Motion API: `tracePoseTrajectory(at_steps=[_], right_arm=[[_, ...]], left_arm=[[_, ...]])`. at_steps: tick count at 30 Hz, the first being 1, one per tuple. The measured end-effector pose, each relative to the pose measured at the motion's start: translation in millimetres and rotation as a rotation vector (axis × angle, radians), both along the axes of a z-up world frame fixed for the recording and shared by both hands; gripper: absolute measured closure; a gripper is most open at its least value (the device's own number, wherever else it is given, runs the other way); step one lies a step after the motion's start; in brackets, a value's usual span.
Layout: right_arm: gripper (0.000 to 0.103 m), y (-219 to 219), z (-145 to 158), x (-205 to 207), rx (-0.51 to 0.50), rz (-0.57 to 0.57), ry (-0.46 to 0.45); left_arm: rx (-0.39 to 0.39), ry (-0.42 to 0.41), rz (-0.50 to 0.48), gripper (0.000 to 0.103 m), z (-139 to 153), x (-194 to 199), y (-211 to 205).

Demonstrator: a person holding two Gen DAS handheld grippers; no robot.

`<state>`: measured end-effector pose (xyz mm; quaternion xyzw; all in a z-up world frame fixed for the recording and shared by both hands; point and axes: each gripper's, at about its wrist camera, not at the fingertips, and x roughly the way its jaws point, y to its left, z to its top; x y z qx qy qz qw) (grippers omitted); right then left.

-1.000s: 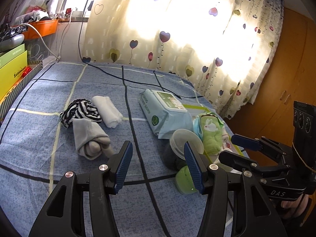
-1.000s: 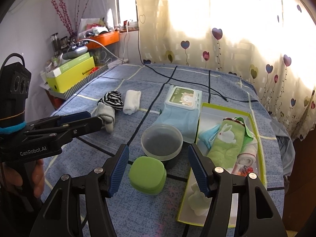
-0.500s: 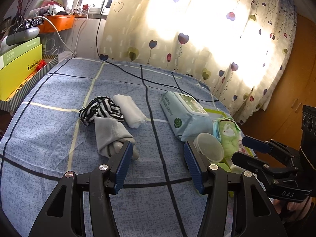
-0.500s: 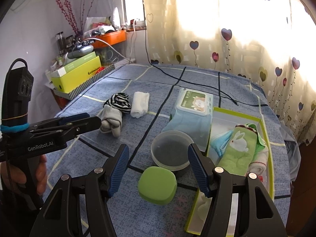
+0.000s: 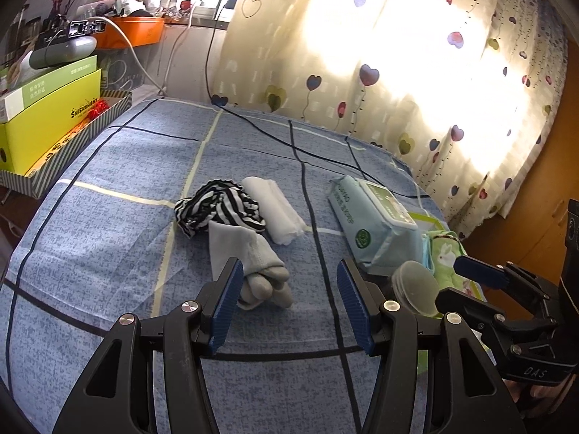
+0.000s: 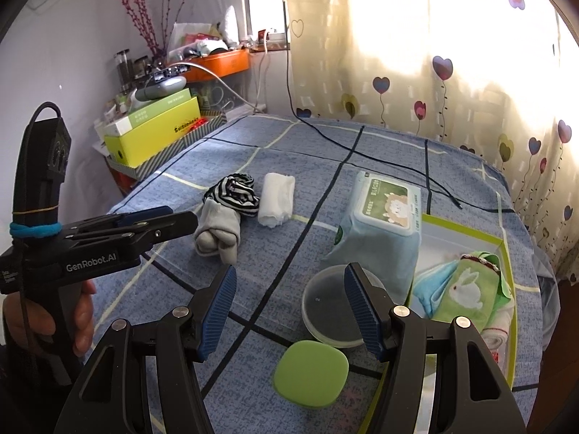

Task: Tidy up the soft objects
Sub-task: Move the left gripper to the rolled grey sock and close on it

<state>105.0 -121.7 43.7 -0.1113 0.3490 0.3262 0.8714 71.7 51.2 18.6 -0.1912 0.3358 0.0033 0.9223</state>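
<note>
On the blue checked bed lie a grey rolled sock (image 5: 253, 267) (image 6: 219, 231), a black-and-white striped cloth (image 5: 220, 208) (image 6: 235, 191) and a white rolled cloth (image 5: 273, 209) (image 6: 277, 199). My left gripper (image 5: 286, 302) is open and empty, just short of the grey sock; it also shows in the right wrist view (image 6: 159, 222). My right gripper (image 6: 289, 311) is open and empty, above the bed in front of a clear round tub (image 6: 331, 311); it also shows in the left wrist view (image 5: 481, 276). A green rabbit towel (image 6: 466, 293) lies in a green-rimmed tray (image 6: 466, 228).
A blue wet-wipes pack (image 5: 372, 220) (image 6: 380, 228) lies beside the tray. A green square lid (image 6: 311, 372) sits near my right gripper. A black cable (image 6: 380, 159) crosses the far bed. Yellow boxes (image 5: 47, 108) stand at the left edge.
My left gripper has swung left, from the round tub toward the grey sock. My right gripper has shifted left a little. Both stay open and empty.
</note>
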Motion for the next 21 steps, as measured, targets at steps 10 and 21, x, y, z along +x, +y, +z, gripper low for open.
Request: tracePoseTrajectory(at_steps=[10,21], right_arm=[[0.041,8.6,-5.3,13.8,-0.007,0.02,0.021],[0.041,14.3,-9.9,25.0,0.002,0.034,0.037]], left_arm=[[-0.016,0.06,0.063,0.048,-21.3,19.7,20.3],[-0.021,0.154,0.059,0.048,-48.5,45.3,19.3]])
